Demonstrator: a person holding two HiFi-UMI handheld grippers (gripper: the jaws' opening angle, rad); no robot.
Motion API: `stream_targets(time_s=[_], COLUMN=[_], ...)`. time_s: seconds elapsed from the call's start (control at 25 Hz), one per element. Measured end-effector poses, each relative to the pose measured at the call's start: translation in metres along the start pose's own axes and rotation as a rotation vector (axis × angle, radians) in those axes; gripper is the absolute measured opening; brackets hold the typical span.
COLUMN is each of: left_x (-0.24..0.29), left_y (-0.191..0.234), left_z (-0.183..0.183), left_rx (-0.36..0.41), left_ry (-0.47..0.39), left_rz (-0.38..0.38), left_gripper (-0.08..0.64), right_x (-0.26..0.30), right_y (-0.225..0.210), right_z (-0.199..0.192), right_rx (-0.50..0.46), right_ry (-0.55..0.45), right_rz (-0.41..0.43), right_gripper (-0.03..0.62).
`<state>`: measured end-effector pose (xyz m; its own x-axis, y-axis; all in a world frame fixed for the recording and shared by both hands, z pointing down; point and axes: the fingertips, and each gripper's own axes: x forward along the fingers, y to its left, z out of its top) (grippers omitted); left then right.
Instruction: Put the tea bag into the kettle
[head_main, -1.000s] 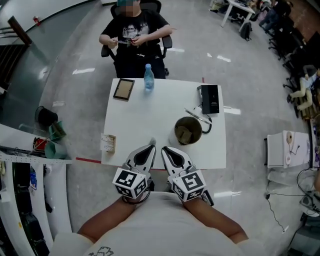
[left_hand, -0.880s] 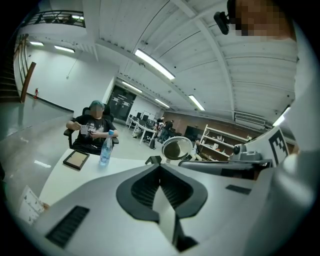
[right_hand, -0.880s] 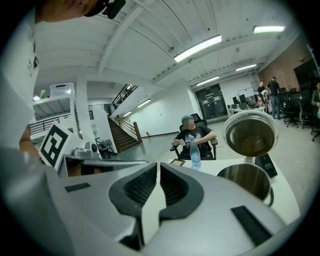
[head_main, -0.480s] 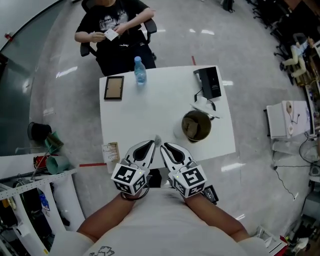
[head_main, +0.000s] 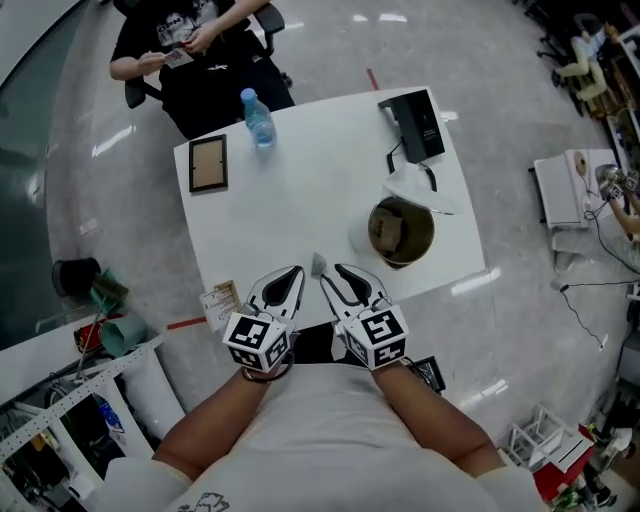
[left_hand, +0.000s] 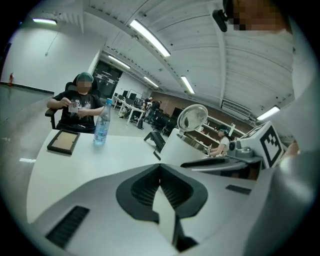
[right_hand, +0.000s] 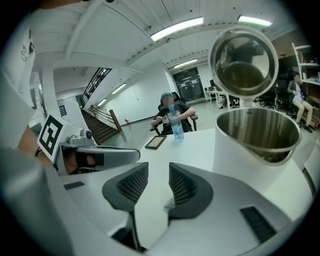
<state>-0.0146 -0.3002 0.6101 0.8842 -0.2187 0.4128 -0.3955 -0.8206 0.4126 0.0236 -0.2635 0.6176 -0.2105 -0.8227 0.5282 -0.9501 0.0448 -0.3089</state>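
Note:
The white kettle (head_main: 400, 232) stands on the table's right side with its lid (right_hand: 243, 62) tipped up and its steel inside showing. A small pale tea bag (head_main: 318, 263) sticks out at the tips of my left gripper (head_main: 285, 290). The left gripper view shows that gripper (left_hand: 160, 170) shut on the white tea bag (left_hand: 164, 202). Just right of the bag, my right gripper (head_main: 345, 285) is open. Its jaws (right_hand: 157, 172) have just been opening and nothing is pressed between them; a tiny scrap (right_hand: 169, 202) clings to one pad. Both grippers hover over the table's near edge, left of the kettle.
A water bottle (head_main: 257, 118) and a picture frame (head_main: 207, 163) stand at the table's far left. A black device (head_main: 420, 125) and a white sheet (head_main: 415, 185) lie behind the kettle. A person (head_main: 190, 60) sits at the far side. A small box (head_main: 222, 300) sits at the near left corner.
Both grippers have come down toward the table's near edge. The right gripper's tips have parted and drawn off the tea bag, which stays in the left gripper. The table's things have not moved.

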Motion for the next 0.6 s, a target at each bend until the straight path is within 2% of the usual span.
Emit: stream_targets(time_s=[0.2, 0.6], left_x=[0.011, 0.036], left_y=[0.014, 0.041], left_z=[-0.027, -0.055], left_rx=[0.005, 0.033], left_ry=[0.053, 0.079], left_rz=[-0.008, 0.005], left_gripper=[0.009, 0.009], right_x=[0.014, 0.050], right_y=[-0.015, -0.025], right_z=[-0.025, -0.069], right_rx=[0.022, 0.029], right_ry=[0.045, 0.127], right_rz=[-0.031, -0.039], right_gripper=[0.140, 0.153])
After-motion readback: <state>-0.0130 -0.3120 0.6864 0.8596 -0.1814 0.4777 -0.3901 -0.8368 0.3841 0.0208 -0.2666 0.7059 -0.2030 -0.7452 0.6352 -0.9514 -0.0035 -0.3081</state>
